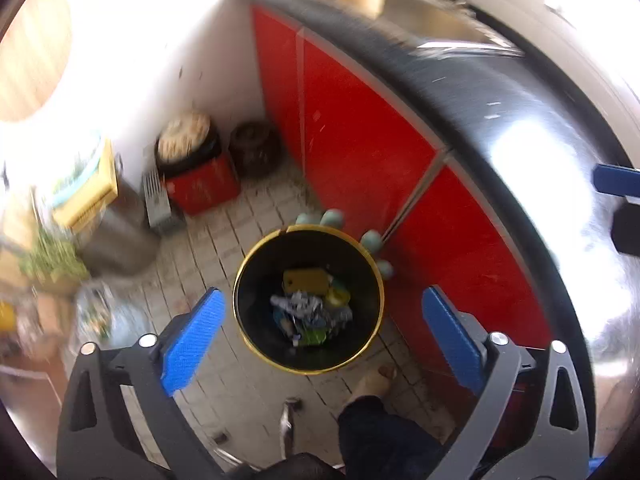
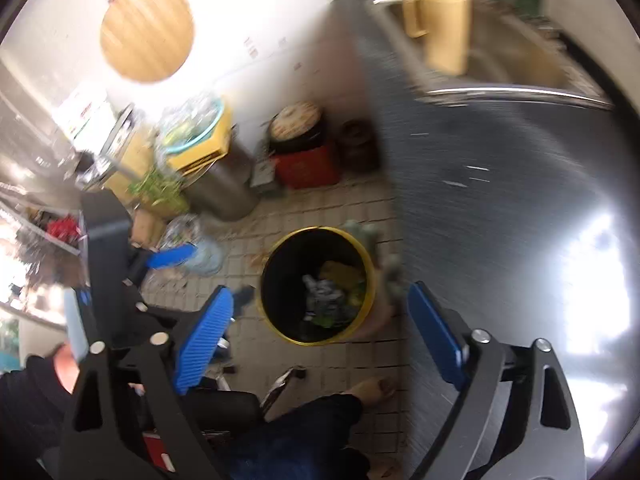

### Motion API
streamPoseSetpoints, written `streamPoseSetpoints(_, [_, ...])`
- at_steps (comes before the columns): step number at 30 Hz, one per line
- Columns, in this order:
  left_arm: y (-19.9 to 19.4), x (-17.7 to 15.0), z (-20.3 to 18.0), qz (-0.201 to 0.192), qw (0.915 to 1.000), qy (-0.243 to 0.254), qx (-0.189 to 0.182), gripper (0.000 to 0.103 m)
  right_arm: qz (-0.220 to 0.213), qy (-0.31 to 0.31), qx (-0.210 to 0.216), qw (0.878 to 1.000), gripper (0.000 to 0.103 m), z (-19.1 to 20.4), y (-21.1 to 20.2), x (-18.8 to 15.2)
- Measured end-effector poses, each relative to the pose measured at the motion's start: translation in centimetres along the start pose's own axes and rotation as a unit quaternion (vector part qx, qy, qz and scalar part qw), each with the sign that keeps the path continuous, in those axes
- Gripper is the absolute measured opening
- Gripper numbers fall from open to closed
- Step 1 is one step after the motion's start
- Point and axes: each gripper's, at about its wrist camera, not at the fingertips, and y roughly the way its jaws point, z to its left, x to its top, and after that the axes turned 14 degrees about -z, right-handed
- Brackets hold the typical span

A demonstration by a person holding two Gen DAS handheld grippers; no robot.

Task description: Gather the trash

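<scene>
1. The left gripper (image 1: 322, 330) pointed steeply down with its jaws spread wide and nothing between them; its blue pads (image 1: 192, 334) had a fine ribbed, woven-looking texture and sat on dark grey angular arms with silver rivets.
2. The right gripper (image 2: 320, 330) was likewise spread wide and empty, with ridged blue pads (image 2: 204, 332) on the same dark frame.
3. The trash bin (image 1: 310, 298), a round bucket with a black inside and a thin yellow-gold rim, stood on the floor below both grippers, just beside the red cabinet.
4. Inside the bin lay the trash (image 1: 312, 306): a flat yellow rectangular piece, crumpled grey-and-white wrapping, and green and yellow scraps. Any print on them was too blurred to read.
5. The floor (image 1: 248, 216) was laid with small pale square tiles with dark grout and scattered bits.
6. The red cabinet (image 1: 360, 140) had glossy flat doors with grey metal edging, under a dark, shiny brushed countertop (image 1: 500, 112).
7. A red box (image 1: 202, 188) with a dark pot on top stood in the corner; its lettering was unreadable.
8. A person's bare foot (image 1: 374, 380) and dark trouser leg showed near the bin.
9. A round wooden board (image 2: 147, 34) hung on the white wall.
10. A pale yellow jug (image 2: 444, 24) stood by the steel sink.
</scene>
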Motion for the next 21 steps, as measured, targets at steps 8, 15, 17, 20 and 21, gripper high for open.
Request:
streamPoseSetpoints(8, [-5.0, 4.7, -18.1, -0.053, 0.9760, 0.154, -0.144, 0.096, -0.066, 0.025, -0.261, 0.963, 0.096, -8.2, -16.1, -8.8])
streamPoseSetpoints(15, [-8.0, 6.2, -33.4, -0.083, 0.9302, 0.249, -0.257, 0.096, -0.095, 0.157, -0.478, 0.859, 0.096, -14.2, -29.8, -19.2])
streamPoseSetpoints(17, [-9.1, 6.0, -37.1, -0.090, 0.9171, 0.271, -0.278, 0.096, -0.110, 0.190, -0.513, 0.830, 0.096, -14.7, -33.0, -21.5])
streamPoseSetpoints(20, [-10.3, 5.1, -40.7, -0.081, 0.9015, 0.297, -0.305, 0.096, -0.129, 0.234, -0.550, 0.791, 0.096, -15.1, -36.9, -24.3])
streamPoseSetpoints(21, [-10.6, 4.6, -41.7, -0.074, 0.8974, 0.304, -0.311, 0.096, -0.137, 0.253, -0.555, 0.781, 0.096, -15.3, -38.1, -25.1])
